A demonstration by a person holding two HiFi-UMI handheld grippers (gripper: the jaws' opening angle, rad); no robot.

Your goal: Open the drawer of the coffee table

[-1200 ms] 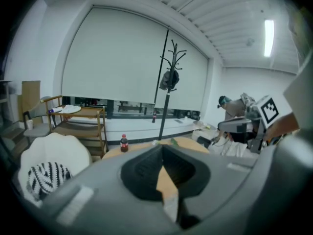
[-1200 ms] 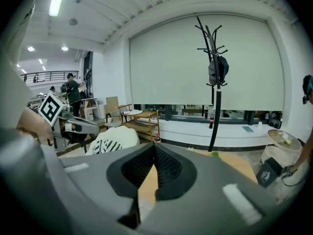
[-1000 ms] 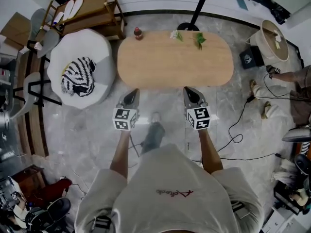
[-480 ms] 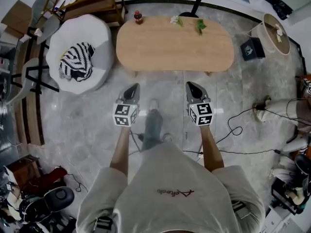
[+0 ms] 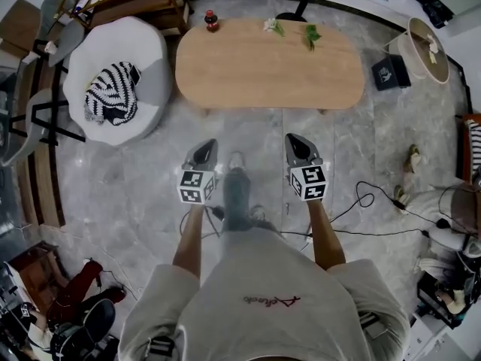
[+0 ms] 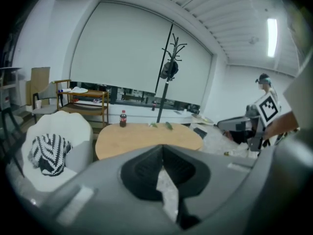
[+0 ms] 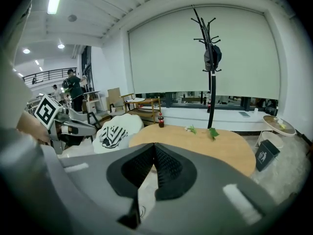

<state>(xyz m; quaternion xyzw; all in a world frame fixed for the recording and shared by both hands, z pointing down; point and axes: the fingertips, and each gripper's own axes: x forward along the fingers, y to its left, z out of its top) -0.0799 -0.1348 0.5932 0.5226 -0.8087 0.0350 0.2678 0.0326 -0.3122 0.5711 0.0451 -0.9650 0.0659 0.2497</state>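
Observation:
The coffee table [image 5: 270, 62] is a long oval with a light wood top, standing ahead of me on the marble floor. No drawer shows in any view. My left gripper [image 5: 207, 144] and right gripper [image 5: 292, 138] hover side by side over the floor, short of the table's near edge and touching nothing. Both are shut with nothing between the jaws. In the left gripper view the table [image 6: 146, 136] lies beyond the closed left gripper [image 6: 163, 148]. The right gripper view shows the table [image 7: 215, 143] past the closed right gripper [image 7: 154, 146].
A dark bottle [image 5: 212, 21], a small flower [image 5: 271, 26] and green leaves [image 5: 311, 34] sit along the table's far edge. A white armchair [image 5: 139, 47] with a striped cloth stands left. A coat stand base [image 5: 289, 15] is behind; cables [image 5: 361, 201] trail on the right.
Both grippers have sunk and now stand farther from the table's near edge, with more floor between. Their jaws stay shut.

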